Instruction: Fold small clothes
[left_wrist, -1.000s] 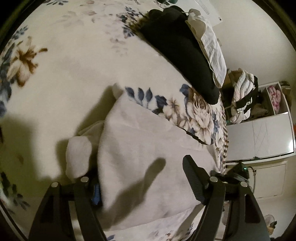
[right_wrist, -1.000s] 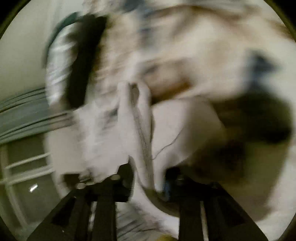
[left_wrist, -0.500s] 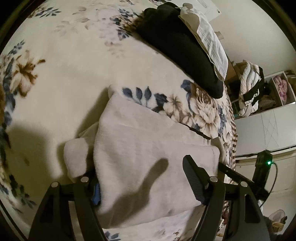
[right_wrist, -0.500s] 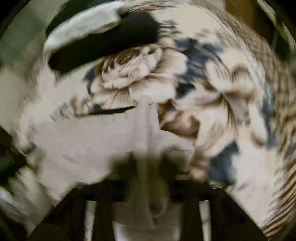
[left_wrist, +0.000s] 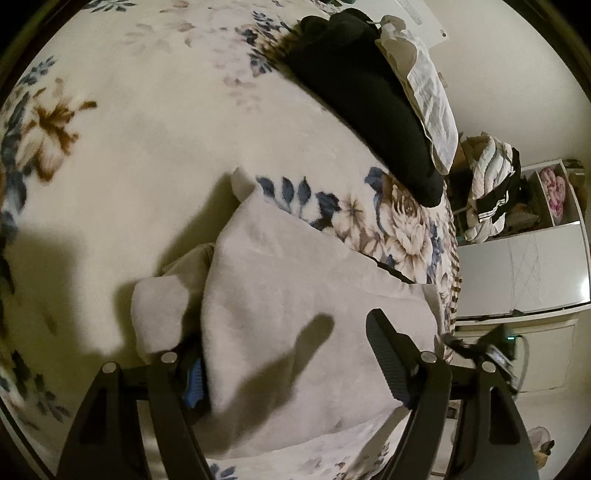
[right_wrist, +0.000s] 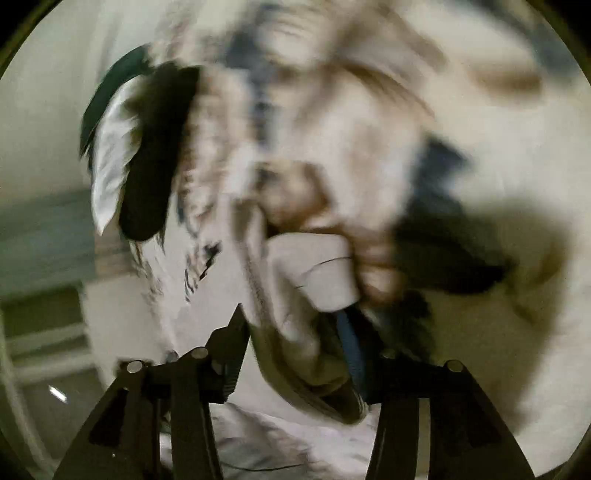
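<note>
A small pale grey garment (left_wrist: 295, 314) lies partly folded on the floral blanket (left_wrist: 129, 147) in the left wrist view. My left gripper (left_wrist: 288, 365) is open, its jaws wide apart over the garment's near edge; the left finger (left_wrist: 177, 373) is partly under a fold. In the blurred right wrist view, my right gripper (right_wrist: 295, 347) holds a bunched edge of the garment (right_wrist: 314, 280) between its fingers, lifted off the blanket (right_wrist: 461, 129).
A black cloth (left_wrist: 369, 99) and a white pillow (left_wrist: 424, 85) lie at the bed's far side. A pile of clothes (left_wrist: 487, 192) and a white cabinet (left_wrist: 524, 269) stand beyond the bed's right edge.
The right gripper has swung quickly with the garment edge in it; its view has turned. The left gripper has stayed open over the garment, shifting only slightly.
</note>
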